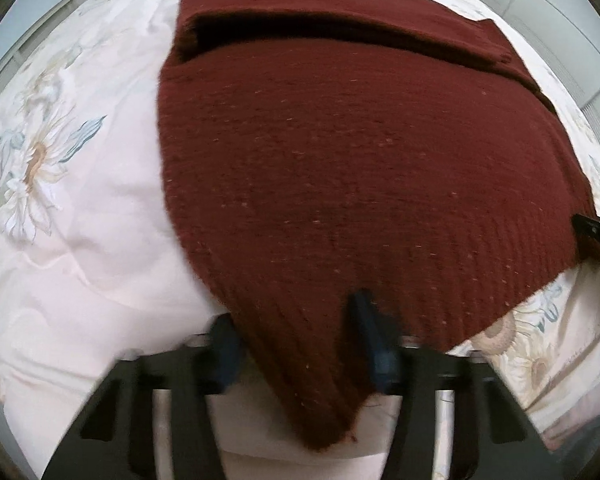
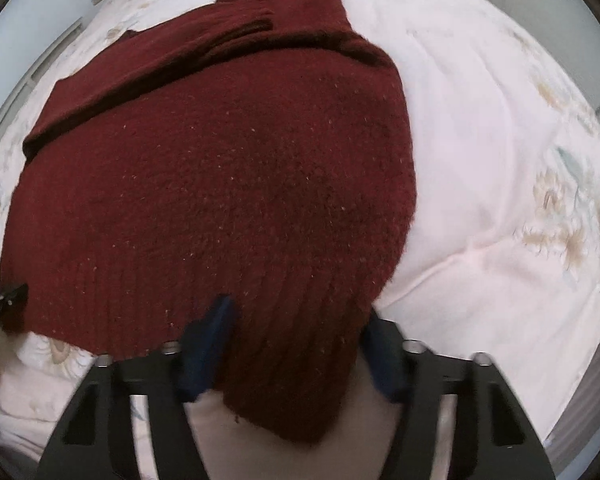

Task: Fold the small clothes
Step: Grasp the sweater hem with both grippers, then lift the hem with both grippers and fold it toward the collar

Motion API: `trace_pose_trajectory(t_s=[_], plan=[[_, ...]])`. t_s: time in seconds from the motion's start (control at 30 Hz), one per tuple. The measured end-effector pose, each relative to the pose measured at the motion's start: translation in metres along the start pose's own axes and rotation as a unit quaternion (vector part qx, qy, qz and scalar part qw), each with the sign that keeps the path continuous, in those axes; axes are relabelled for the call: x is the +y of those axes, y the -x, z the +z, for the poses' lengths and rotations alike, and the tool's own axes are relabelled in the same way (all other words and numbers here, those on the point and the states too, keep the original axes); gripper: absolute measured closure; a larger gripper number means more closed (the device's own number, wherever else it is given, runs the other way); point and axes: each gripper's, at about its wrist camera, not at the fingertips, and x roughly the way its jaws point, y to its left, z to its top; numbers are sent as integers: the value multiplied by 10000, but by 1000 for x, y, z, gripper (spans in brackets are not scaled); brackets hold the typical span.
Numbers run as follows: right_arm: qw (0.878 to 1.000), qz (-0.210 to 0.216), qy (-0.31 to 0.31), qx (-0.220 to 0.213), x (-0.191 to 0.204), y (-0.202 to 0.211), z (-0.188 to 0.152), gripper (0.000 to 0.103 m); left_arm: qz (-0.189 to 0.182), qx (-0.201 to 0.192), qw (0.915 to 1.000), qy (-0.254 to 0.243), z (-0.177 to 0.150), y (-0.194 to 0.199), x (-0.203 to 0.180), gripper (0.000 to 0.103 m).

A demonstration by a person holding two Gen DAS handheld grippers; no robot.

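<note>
A dark red knitted sweater (image 1: 340,152) lies on a pale pink floral bedspread (image 1: 80,220), its sleeves folded across the far part. My left gripper (image 1: 296,332) is shut on the sweater's near left hem corner, and the ribbed cloth hangs between the blue pads. My right gripper (image 2: 300,332) is shut on the near right hem corner of the sweater (image 2: 220,180). Each gripper's tip shows at the edge of the other view, the right gripper (image 1: 596,228) and the left gripper (image 2: 0,296).
The bedspread (image 2: 500,160) stretches wide on both sides of the sweater. White cabinet doors (image 1: 572,12) stand beyond the bed's far right edge. A pale wall runs along the far left.
</note>
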Motion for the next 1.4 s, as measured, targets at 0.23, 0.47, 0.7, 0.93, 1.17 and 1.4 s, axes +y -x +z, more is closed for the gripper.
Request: trace_pose_trajectory(t_s=[0.23,0.47,0.7,0.93,1.17,1.4], plan=[[9996,257,-138,-47,-4,13,5,88,-204,-167,9996,40,9,22,-3,94],[9987,340,16,-390,4,47,22,90,-460,-622,9965,301,22,69,27,94],[9949,500,71,-873,15,81,67,90,-570,-1049,9919,442,63,106,35,94],[9875,756,-77,-1382,24,102,127,90,-573,-1406,9856,744,109,124,55,94],[9842,730,-236,-1598,34,94,199,90,-396,-1692,9782,1133,172,128,83,94],[9875,537,-432,-1415,33,65,261,90,-37,-1458,9808,1293,224,93,101,94]])
